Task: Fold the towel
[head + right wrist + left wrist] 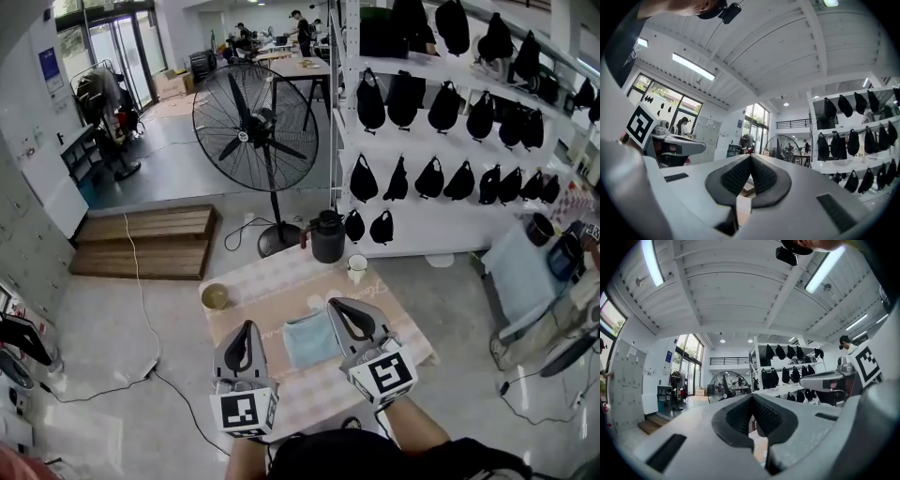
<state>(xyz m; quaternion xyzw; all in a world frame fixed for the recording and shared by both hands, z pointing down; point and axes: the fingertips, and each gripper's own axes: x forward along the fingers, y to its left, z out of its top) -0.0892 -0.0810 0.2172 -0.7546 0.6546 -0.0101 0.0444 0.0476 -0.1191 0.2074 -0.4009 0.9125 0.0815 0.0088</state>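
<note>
Towel (307,342) lies as a small blue square on counter (262,281), lower centre of head view, apparently already folded. Left gripper (247,328) and right gripper (337,307) flank it. Fingers are fully closed, empty and level, probably because nothing is left to grab.

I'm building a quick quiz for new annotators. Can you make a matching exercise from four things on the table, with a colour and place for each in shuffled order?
Things:
1. towel
2. bowl
3. cup
4. jug

Descriptions:
A. white, just right of the jug
B. light blue, in the middle of the table
C. black, at the far edge
D. olive inside, at the left corner

Pairs: 1-B, 2-D, 3-A, 4-C
</note>
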